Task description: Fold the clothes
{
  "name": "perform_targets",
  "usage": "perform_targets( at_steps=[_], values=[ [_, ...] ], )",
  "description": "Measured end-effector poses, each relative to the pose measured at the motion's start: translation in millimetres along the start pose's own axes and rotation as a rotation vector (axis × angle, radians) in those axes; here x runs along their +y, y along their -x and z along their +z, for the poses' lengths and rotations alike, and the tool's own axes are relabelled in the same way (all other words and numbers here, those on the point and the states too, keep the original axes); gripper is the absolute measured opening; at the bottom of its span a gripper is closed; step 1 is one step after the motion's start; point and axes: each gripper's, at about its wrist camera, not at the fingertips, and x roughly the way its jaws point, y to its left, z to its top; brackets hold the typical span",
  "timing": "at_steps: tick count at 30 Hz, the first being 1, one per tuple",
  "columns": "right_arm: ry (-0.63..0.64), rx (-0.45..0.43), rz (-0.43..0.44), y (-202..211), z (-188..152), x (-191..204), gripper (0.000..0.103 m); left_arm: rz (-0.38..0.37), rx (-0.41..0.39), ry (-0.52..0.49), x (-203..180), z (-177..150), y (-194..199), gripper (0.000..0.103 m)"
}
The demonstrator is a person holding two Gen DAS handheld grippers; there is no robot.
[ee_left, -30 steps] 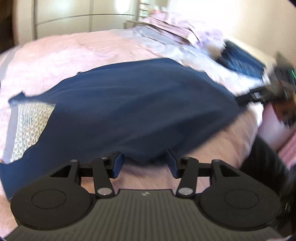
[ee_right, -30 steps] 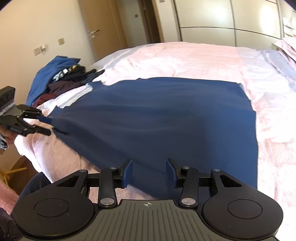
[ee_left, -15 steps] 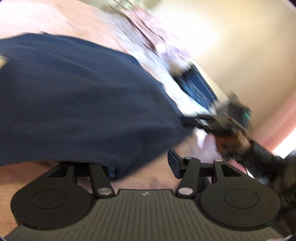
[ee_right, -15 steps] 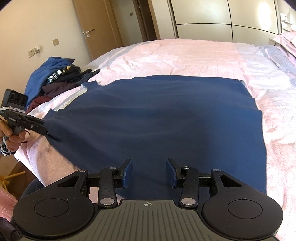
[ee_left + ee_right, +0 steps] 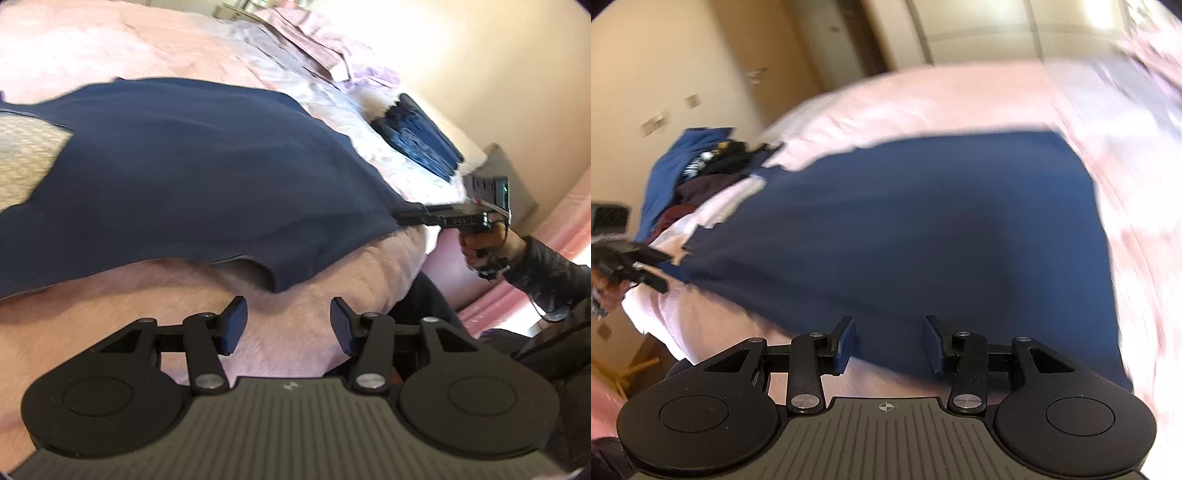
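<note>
Though rumpled, navy garment (image 5: 192,177) flat.

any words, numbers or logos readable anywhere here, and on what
No text can be read with confidence.
Right gripper: pale marks on its side bar, too small and blurred to read.
Left gripper: a small logo mark on its grey body, no letters.
Navy garment: no print visible.

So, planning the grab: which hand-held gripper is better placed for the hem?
Right: the dark navy cloth garment's hem lies between the right hand-held gripper's fingers; the left hand-held gripper hangs short.
</note>
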Motion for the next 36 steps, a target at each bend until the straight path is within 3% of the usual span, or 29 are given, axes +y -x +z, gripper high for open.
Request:
perform_targets(
  at_steps=[4,10,12,15,17,20,23,27,30,33,36],
  values=[
    [-0.109,-0.009,-0.063,25,-17,-27,0.044,0.085,-0.073,-0.033,-15,6,18,0.044],
    [-0.100,-0.202,-0.137,57,-24,-29,0.044,0.154,-0.195,-0.080,-33,30,-1,0.049],
    [-0.098,-0.179,-0.152,49,-28,-34,0.044,0.154,-0.165,-0.070,-29,32,-20,0.049],
    [-0.118,-0.120,-0.215,44,-42,-46,0.044,0.215,-0.075,-0.089,-25,25,-39,0.048],
    [-0.155,-0.128,-0.228,55,-49,-53,0.044,0.256,-0.014,-0.101,-22,20,-52,0.048],
    [-0.155,-0.152,-0.278,71,-48,-51,0.044,0.300,-0.021,-0.078,-20,14,-32,0.048],
    [-0.061,-0.179,-0.236,69,-33,-23,0.044,0.382,-0.046,-0.081,-20,6,-2,0.048],
    [0.135,-0.173,-0.149,38,-5,30,0.044,0.411,-0.081,-0.098,-21,12,11,0.049],
    [0.175,-0.165,-0.086,13,20,46,0.044,0.432,-0.107,-0.111,-22,16,21,0.052],
    [0.163,-0.172,-0.060,1,53,29,0.044,0.452,-0.133,-0.123,-23,21,31,0.054],
    [0.120,-0.180,-0.086,-7,91,-17,0.044,0.473,-0.160,-0.136,-24,25,41,0.054]
  ],
)
